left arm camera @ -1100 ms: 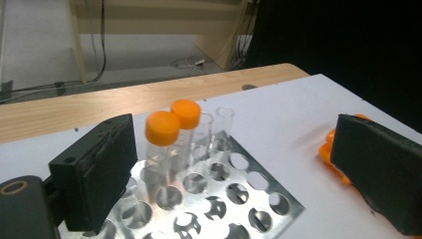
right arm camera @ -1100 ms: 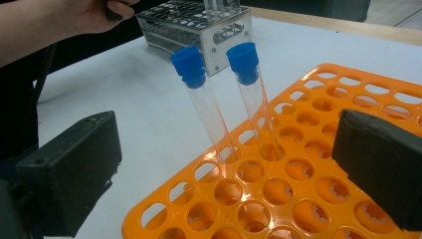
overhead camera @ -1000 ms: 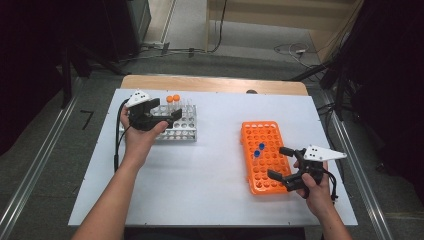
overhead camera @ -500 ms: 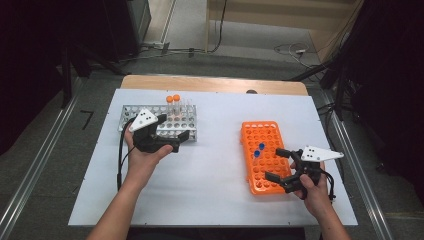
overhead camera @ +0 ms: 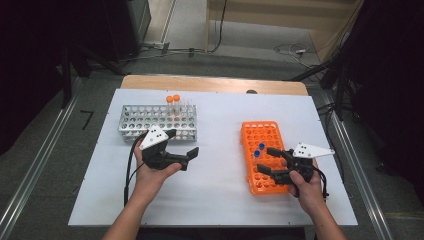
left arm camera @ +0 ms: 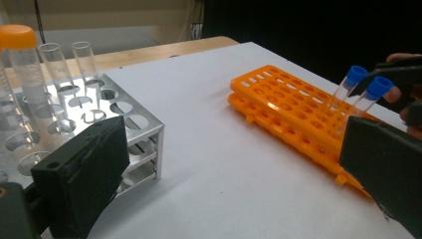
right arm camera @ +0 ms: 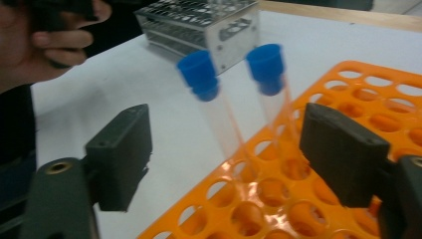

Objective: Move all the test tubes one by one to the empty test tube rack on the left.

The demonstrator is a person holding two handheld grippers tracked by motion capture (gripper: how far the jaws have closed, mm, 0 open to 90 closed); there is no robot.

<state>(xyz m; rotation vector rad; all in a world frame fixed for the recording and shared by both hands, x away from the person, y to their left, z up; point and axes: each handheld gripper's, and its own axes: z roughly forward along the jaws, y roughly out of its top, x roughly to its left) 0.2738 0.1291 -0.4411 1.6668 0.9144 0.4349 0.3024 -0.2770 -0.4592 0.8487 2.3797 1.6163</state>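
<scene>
Right tongs closing, pads still clear of two blue-capped tubes.

Two clear test tubes with blue caps stand side by side in orange rack, in holes near rack's middle, both leaning slightly. In right gripper view, tubes rise from neighbouring holes, empty, caps on. Orange rack: flat plastic grid of round holes, lying long-side away from viewer, other holes empty.
</scene>
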